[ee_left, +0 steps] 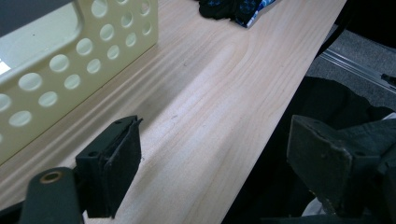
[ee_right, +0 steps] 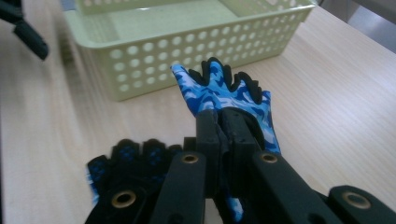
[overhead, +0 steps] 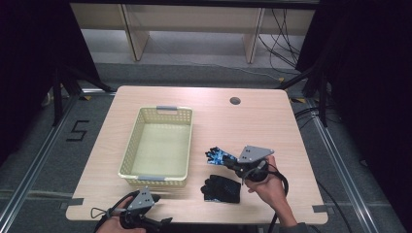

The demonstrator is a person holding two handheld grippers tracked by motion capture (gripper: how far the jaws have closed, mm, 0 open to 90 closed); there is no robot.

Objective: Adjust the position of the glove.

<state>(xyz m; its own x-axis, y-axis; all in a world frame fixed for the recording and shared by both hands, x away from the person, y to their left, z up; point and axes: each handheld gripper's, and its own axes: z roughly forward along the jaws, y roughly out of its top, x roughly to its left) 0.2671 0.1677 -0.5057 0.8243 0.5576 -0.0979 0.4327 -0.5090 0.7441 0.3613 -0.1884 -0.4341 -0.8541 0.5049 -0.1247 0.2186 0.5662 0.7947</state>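
A blue camouflage glove point(ee_right: 219, 91) hangs from my right gripper point(ee_right: 224, 123), whose jaws are shut on its cuff; the fingers point toward the basket. In the high view the same blue glove point(overhead: 216, 156) is held just above the table, right of the basket, by the right gripper point(overhead: 229, 163). The second glove point(overhead: 221, 189), its dark palm up, lies flat on the table below it and appears too in the right gripper view point(ee_right: 126, 163). My left gripper point(ee_left: 219, 163) stands open with nothing between its pads, at the table's front edge point(overhead: 145, 200).
A pale yellow perforated basket point(overhead: 156, 178) stands empty at the table's left centre, its wall close to my left gripper point(ee_left: 70, 65). The wooden table point(overhead: 252, 126) has a cable hole point(overhead: 235, 101) at the far right. Dark curtains and floor rails flank it.
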